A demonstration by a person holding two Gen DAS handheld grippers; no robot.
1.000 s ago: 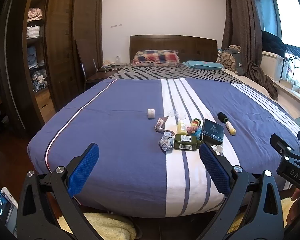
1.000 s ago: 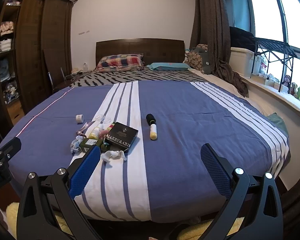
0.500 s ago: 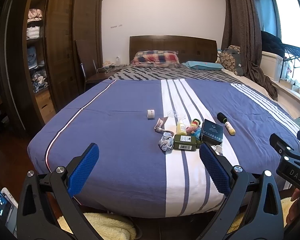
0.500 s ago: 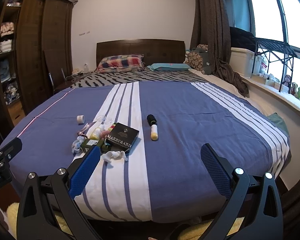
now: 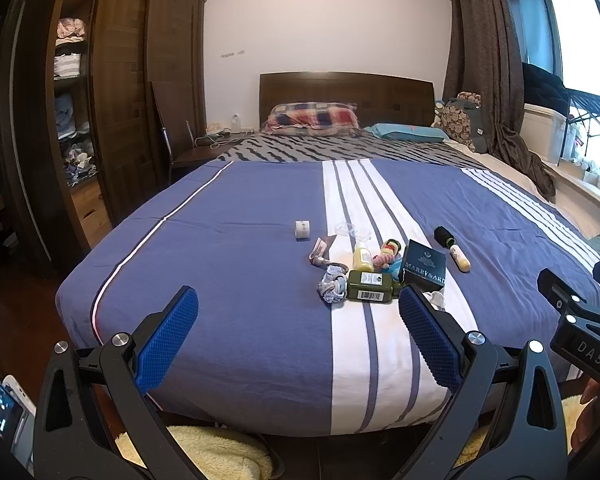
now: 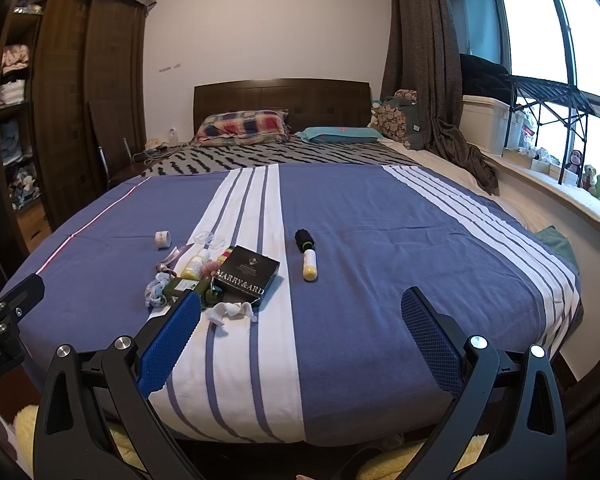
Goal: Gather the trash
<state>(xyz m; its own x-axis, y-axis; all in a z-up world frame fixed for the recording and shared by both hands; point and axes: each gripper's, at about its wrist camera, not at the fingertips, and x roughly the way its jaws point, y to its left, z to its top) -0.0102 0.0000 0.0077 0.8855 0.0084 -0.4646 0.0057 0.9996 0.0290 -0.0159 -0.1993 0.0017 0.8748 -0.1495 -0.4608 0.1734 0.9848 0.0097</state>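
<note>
Trash pile point(image 5: 364, 268) on bed point(image 5: 227, 280), ahead of left hand-held gripper point(image 5: 297, 336) and right hand-held gripper point(image 6: 300, 338); both spread wide, empty.

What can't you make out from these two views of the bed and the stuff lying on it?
- Left wrist view: the white crumpled scrap is mostly hidden behind the left gripper's blue pad.
- Right wrist view: the green bottle is partly covered by the right gripper's pad and the black box.
- Both views: the bottle's label text is too small to read.
- No trash bin shows in either view.
- Floor under the bed: dark, cut off by the bottom edge.
</note>
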